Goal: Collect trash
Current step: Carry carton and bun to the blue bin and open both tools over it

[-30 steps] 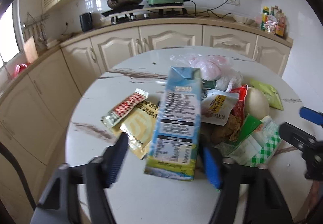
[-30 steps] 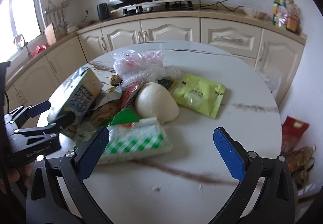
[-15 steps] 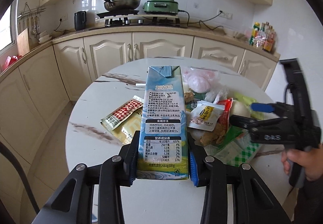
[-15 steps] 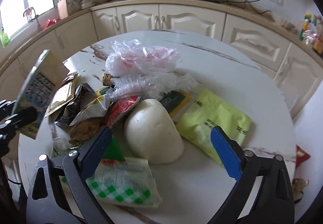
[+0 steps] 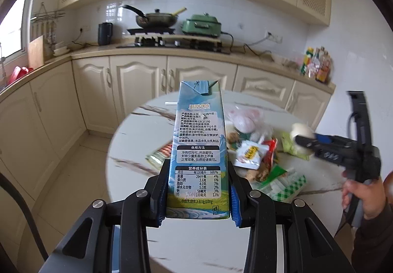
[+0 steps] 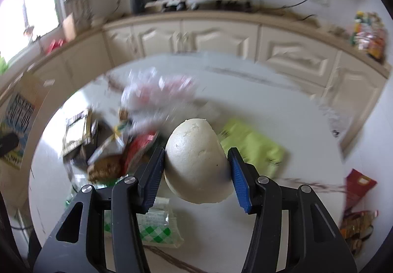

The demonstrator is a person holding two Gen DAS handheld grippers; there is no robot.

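The left gripper has its blue pads clamped on the lower sides of a tall blue printed milk carton, which stands upright in the jaws, clear of the round white marble-veined table; the right gripper has just been closing its jaws around a pale, smooth dome-shaped bun, and the blue pads now sit against its two flanks, so it looks gripped, though the blur makes it hard to tell how firmly; the bun appears raised a little off the table, with the heap of loose wrappers just to its left, a yellow-green foil pouch just behind to its right, and a green-checked white packet below the fingers; to do this step well, I would squeeze the soft bun only enough to keep it from slipping, since a round yielding thing may squirt forward out of flat pads; carry both items level and slowly, keep the carton upright in case liquid remains, and steer clear of the heap so nothing drags along.
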